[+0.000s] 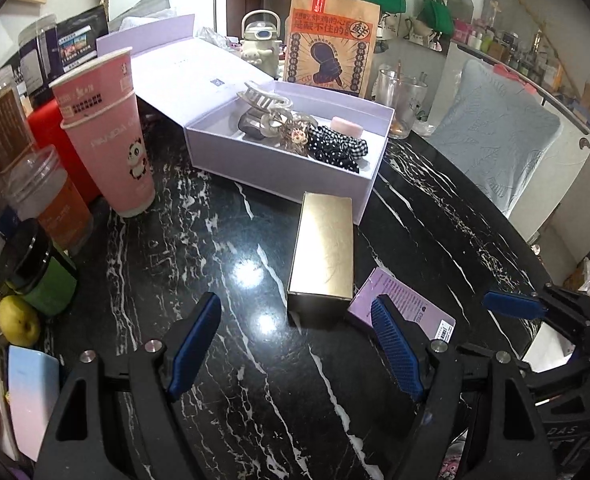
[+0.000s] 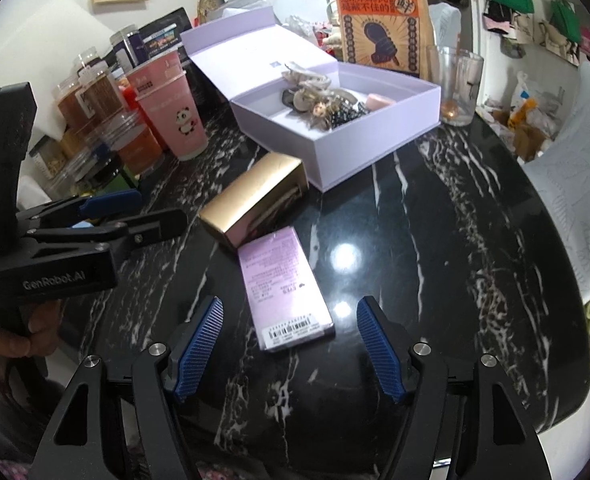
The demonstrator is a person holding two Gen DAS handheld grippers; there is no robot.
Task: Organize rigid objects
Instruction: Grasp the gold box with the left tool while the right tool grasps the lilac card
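Right gripper (image 2: 289, 344): jaws apart, nothing between the pads, tilted down at the black marble table (image 2: 475, 264). Nearest thing to it is the flat lilac carton (image 2: 285, 286), lying just ahead of the fingertips and roughly centred in the gap. Its long axis runs away from the gripper, leaning slightly left at the far end; the barcode end is the near one. The jaws look to stand wider than the carton's short side, so a straight descent along that axis should straddle it.

Left gripper (image 1: 297, 344): also open and empty, angled down. From it, the gold box (image 1: 323, 252) lies just ahead and a little right of centre, long axis pointing away toward the open lavender box. The lilac carton (image 1: 409, 308) sits partly behind the right-hand finger of this gripper, so it is off to this hand's right side.

Judgement: right hand is the better placed for the lilac carton, left hand for the gold box.

Beyond both, the gold box's far end nearly touches the lavender storage box (image 2: 375, 152), lid (image 2: 255, 44) thrown back, hair clips (image 1: 261, 98) and scrunchies (image 1: 335, 146) already inside. Free floor shows at its near-left part.
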